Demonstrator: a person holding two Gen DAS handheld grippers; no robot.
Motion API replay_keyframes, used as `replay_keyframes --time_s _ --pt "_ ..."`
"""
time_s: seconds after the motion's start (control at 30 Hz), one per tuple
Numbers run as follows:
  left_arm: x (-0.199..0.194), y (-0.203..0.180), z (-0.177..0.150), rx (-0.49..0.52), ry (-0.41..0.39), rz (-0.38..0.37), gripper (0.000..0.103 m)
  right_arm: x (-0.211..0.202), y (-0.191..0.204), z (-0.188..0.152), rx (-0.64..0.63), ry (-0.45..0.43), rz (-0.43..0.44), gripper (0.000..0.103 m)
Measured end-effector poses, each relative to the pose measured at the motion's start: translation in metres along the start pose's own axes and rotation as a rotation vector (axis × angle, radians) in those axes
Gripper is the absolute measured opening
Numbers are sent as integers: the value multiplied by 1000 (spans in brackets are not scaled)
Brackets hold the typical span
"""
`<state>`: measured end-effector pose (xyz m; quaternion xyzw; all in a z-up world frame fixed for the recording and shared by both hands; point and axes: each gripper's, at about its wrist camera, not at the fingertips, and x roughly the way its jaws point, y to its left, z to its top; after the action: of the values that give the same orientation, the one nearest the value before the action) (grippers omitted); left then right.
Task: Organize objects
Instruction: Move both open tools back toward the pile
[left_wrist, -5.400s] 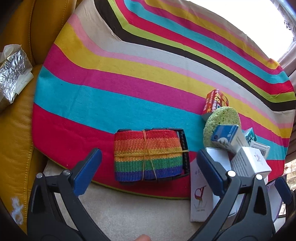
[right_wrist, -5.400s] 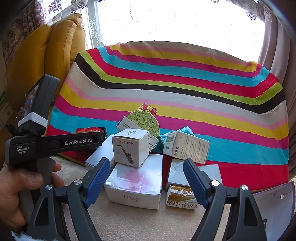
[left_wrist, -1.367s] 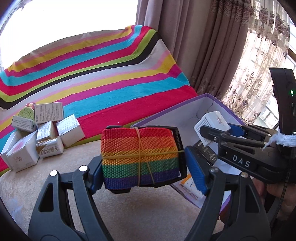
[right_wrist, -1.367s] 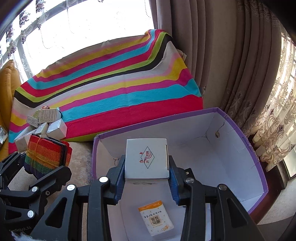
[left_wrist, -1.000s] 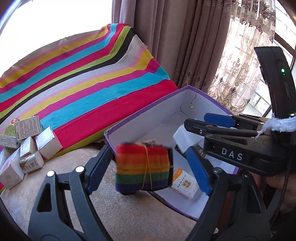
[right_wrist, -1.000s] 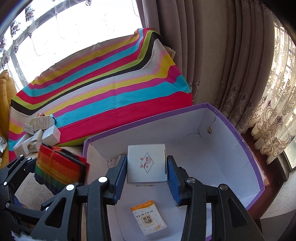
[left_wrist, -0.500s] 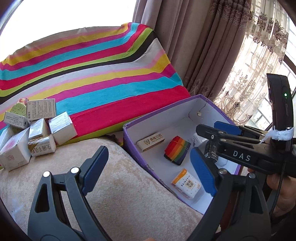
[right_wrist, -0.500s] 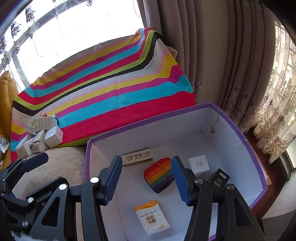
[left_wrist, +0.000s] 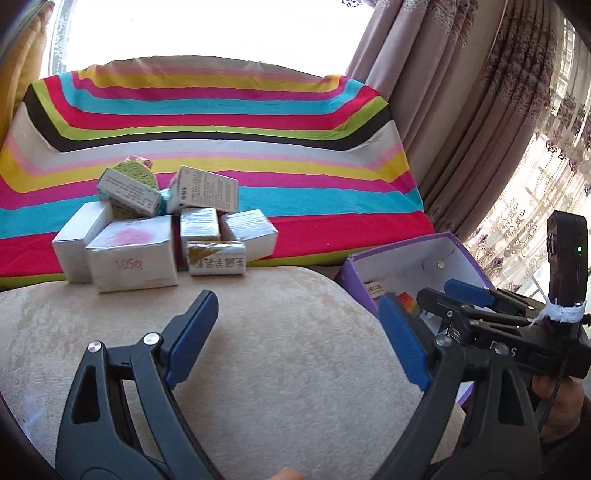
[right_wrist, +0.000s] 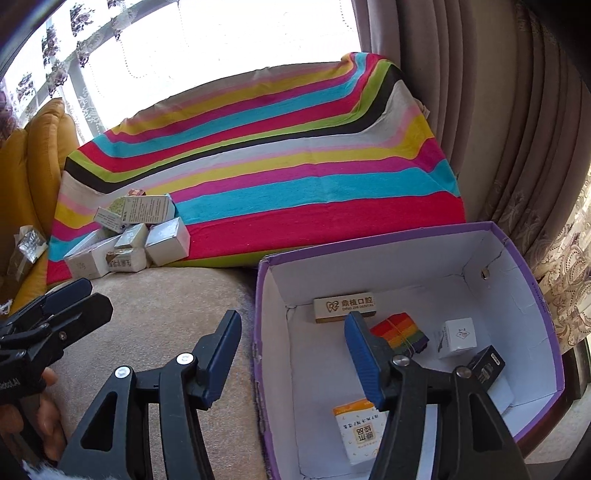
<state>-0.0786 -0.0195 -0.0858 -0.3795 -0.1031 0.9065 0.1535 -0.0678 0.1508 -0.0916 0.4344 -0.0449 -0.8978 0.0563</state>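
Both grippers empty between deposits; pile of boxes awaits collection.

The left gripper (left_wrist: 295, 343) stands wide with nothing between its jaws, facing the pile of boxes (left_wrist: 162, 236) against the striped blanket (left_wrist: 221, 110). The right gripper (right_wrist: 295, 354) is opening, empty, straddling the wall of the purple box (right_wrist: 532, 291), which holds the rainbow strap (right_wrist: 399, 332) and small cartons. Next move, by judgement: reach for the pile and close on one box.

Purple-rimmed white box (right_wrist: 546, 295), rainbow strap bundle (right_wrist: 400, 332), perhaps beige cushion (left_wrist: 277, 332)
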Motion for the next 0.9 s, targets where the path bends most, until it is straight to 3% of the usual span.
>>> replay_keyframes --time_s 0.17,0.47,0.9 --pt "-16 36 -3 -69 -29 27 82 3 24 3 -28 7 33 62" --pt "-37 91 -7 -174 -62 92 80 19 84 12 -110 30 129 68" --pt "-45 124 -6 -231 -78 142 80 59 150 39 -166 61 150 68"
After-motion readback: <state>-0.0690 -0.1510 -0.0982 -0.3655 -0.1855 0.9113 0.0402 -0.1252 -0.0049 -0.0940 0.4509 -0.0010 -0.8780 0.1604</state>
